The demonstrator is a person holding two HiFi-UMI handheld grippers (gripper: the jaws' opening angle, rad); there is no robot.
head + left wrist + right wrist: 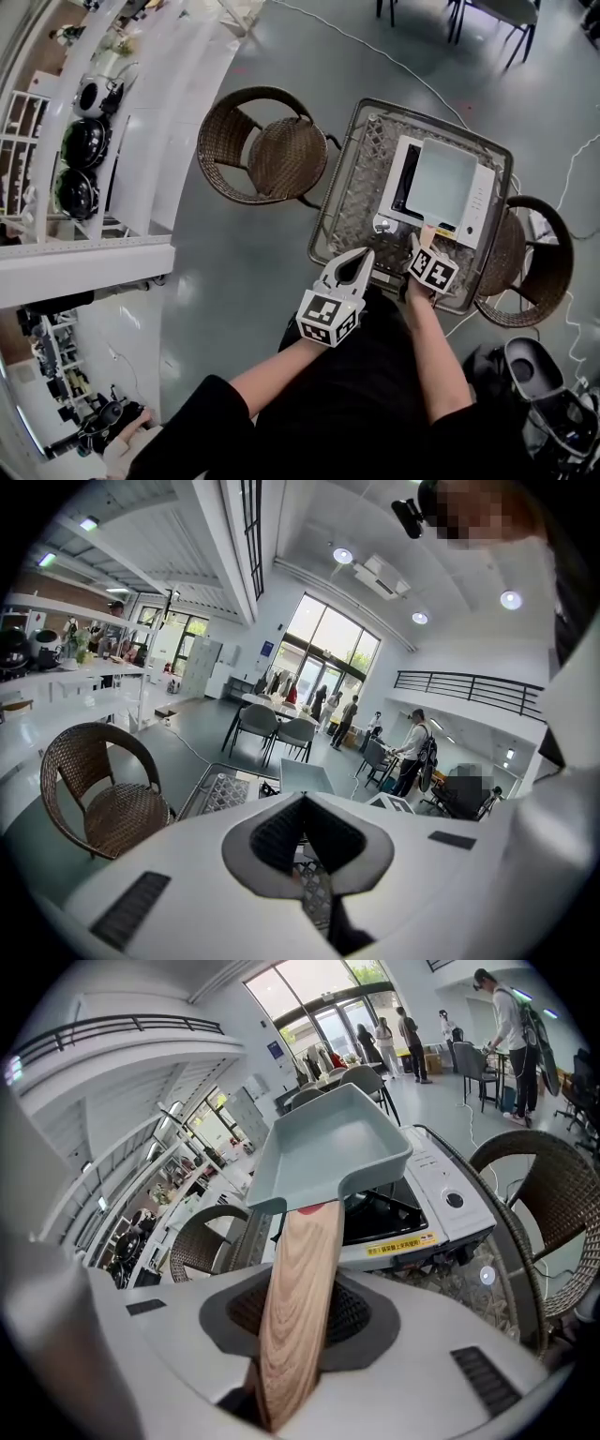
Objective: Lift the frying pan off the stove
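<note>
A: Quick, biggest thing first?

B: Mesh-top table [330,220], under both tongs & stretching ahead of them.

A: Seats?

B: Two wicker chairs. One [267,150] is ahead-left of the left tongs [361,255], near the table's edge. The other [542,267] is to the right of the right tongs [424,248], up against the table.

A: Stove?

B: White tabletop stove [483,202], straight ahead of the right tongs, near. Front panel faces them, w/ a yellow label [401,1244] & a knob [455,1200]. From the left tongs it's ahead & to the right.

A: And the frying pan?

B: Square grey-blue frying pan [328,1147], over the stove's black burner, right in front of the right tongs. Near edge looks clear of the grate; can't tell re the far edge. Pan's empty.

A: Held?

B: Yes. Its wooden handle [300,1307] runs back btwn the right tongs' jaws, which are narrowed & clamped on it, pads on both sides. Small red bit [314,1208] where the handle meets the pan.

A: Left tongs?

B: Tips together, nothing btwn them, only table mesh showing thru the gap behind the tips. They hang over the table's near rim, just left of the right tongs, not touching pan or stove.
</note>
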